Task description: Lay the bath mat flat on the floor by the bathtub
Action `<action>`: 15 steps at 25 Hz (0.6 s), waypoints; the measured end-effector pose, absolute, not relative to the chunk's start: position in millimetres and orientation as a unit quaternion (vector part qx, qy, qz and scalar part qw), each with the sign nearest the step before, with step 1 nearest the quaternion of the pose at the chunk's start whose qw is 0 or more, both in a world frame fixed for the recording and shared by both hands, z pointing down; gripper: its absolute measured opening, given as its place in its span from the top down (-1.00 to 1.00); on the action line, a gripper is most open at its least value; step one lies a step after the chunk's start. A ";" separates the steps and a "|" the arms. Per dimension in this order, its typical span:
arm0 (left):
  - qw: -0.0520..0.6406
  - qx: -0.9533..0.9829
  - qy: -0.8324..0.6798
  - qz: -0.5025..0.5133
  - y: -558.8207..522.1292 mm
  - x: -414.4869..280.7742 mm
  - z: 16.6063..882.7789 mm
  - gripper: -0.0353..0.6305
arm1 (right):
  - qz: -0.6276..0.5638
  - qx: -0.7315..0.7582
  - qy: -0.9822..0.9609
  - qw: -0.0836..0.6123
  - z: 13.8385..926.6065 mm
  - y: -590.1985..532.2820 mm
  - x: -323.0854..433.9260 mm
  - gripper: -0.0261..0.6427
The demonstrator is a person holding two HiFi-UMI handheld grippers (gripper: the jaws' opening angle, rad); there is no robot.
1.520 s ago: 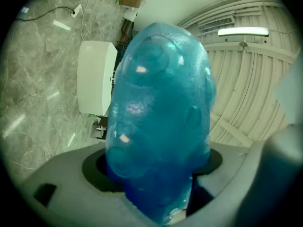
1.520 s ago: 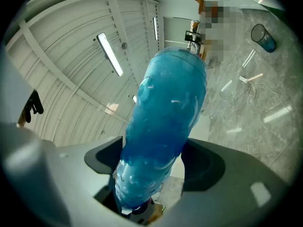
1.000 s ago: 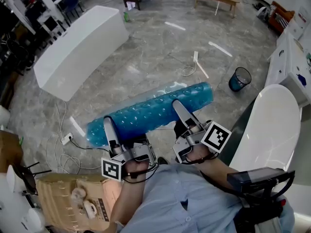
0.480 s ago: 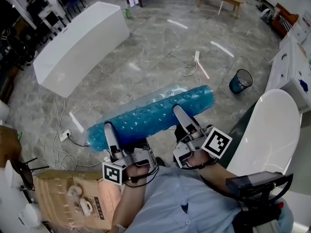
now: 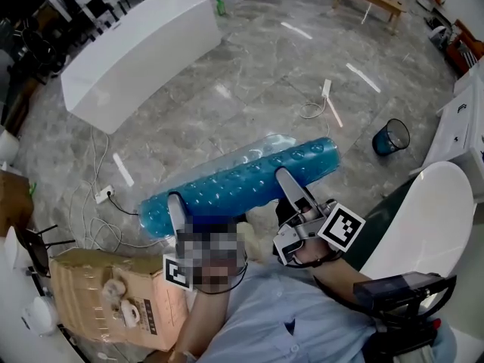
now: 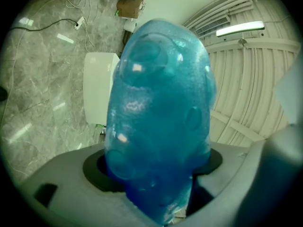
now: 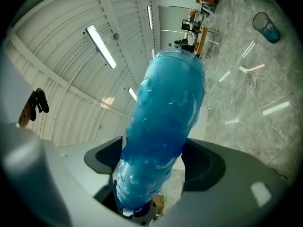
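A rolled-up blue bath mat (image 5: 242, 181) with bubble-like suction cups hangs level above the grey stone floor, slanting from lower left to upper right in the head view. My left gripper (image 5: 175, 201) is shut on the roll near its left end. My right gripper (image 5: 286, 177) is shut on it near its right end. In the left gripper view the mat (image 6: 158, 108) fills the space between the jaws. In the right gripper view the mat (image 7: 165, 117) rises out of the jaws the same way. A long white tub (image 5: 136, 51) stands at the upper left.
A second white oval tub (image 5: 423, 218) is close on my right. A blue waste bin (image 5: 393, 137) stands beyond it. A cardboard box (image 5: 106, 293) sits at my lower left, with cables and a socket strip (image 5: 104, 195) on the floor. Another white strip (image 5: 327, 89) lies farther out.
Both grippers keep hold of the rolled mat. In the head view the floor, long tub and bin have slid right and down a little; the mat sits a bit lower in the frame.
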State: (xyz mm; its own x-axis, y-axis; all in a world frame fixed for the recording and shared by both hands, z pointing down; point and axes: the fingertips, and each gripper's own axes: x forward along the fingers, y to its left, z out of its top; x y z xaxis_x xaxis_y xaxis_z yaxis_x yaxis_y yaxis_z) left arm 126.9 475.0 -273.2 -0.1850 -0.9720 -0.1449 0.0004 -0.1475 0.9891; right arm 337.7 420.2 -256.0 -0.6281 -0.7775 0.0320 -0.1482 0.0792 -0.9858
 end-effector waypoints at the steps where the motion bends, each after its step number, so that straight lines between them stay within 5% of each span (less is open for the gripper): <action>1: 0.417 0.482 -0.503 -0.583 463.3 117.3 -267.5 -0.24 | -0.589 -0.338 0.684 0.266 -251.4 407.7 328.0 -0.26; 15: 0.400 0.503 -0.484 -0.594 262.2 -43.4 -261.9 -0.23 | -0.575 -0.326 0.698 0.276 -237.5 212.3 164.4 -0.26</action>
State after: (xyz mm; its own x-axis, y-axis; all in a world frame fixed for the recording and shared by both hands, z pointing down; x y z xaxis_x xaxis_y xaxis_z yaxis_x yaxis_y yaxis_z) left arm -43.4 262.2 -261.9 -0.1735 -0.9621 -0.2102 -0.0122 -0.2113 0.9773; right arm 164.4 212.3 -237.5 -0.6348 -0.7726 -0.0098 -0.1386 0.1263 -0.9823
